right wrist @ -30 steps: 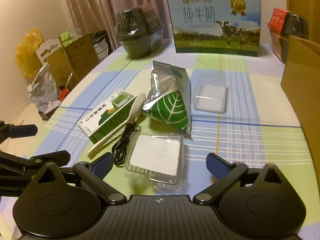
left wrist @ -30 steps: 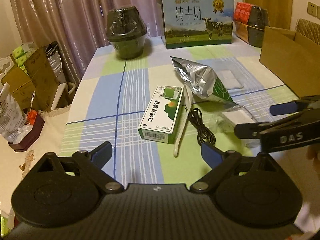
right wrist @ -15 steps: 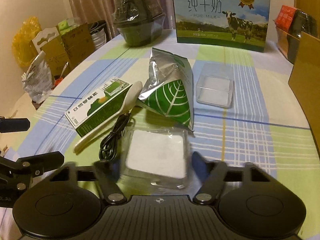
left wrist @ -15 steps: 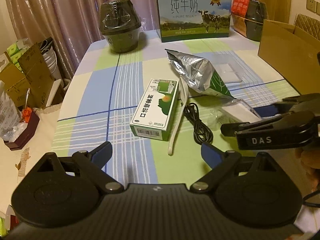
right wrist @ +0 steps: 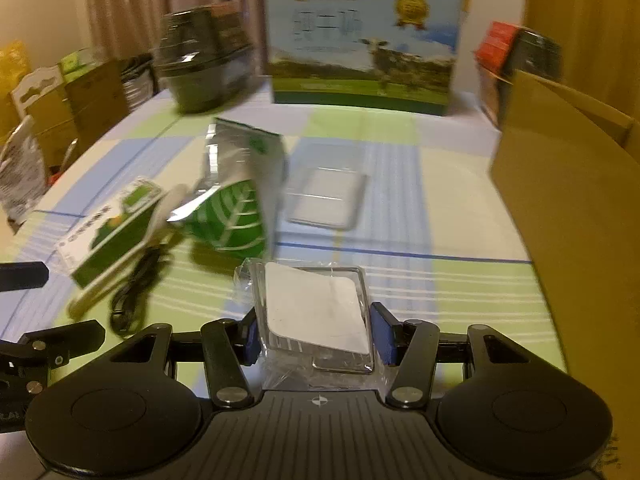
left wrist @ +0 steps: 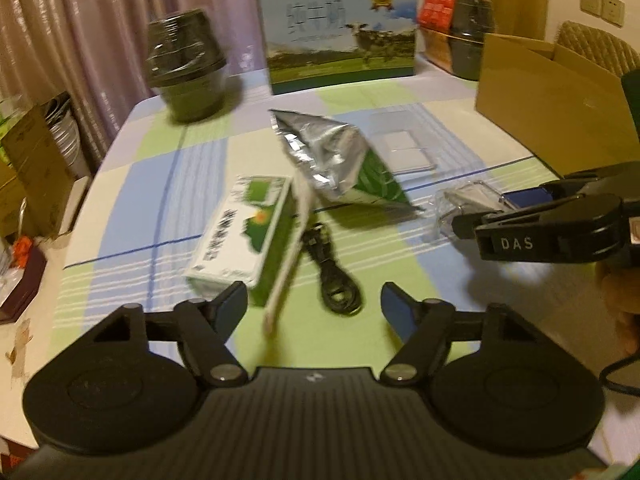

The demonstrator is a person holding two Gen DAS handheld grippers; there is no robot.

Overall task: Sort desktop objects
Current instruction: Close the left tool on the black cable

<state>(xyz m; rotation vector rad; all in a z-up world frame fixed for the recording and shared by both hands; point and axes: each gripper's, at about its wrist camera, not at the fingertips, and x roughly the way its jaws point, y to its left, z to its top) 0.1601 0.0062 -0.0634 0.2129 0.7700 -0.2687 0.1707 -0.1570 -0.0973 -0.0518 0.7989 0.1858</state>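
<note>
Your right tongs (right wrist: 316, 338), wide a second ago, are closing on the clear packet (right wrist: 316, 312) at desk (right wrist: 440, 296) six o'clock; light, slippery, crushable—grip its stiff edges. Left tongs (left wrist: 314, 304) are closing on nothing.

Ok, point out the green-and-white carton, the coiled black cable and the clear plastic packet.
Green-and-white carton (left wrist: 240, 240), left wrist view, top face.
Coiled black cable (left wrist: 338, 288), left wrist view, coil.
Clear plastic packet (right wrist: 316, 312), right wrist view, white insert.

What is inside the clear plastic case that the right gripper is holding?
The clear plastic case shows a flat white card inside, filling most of it. The right gripper is closing on its sides. What lies under the card is hidden, and crinkled wrap blurs the near end.
</note>
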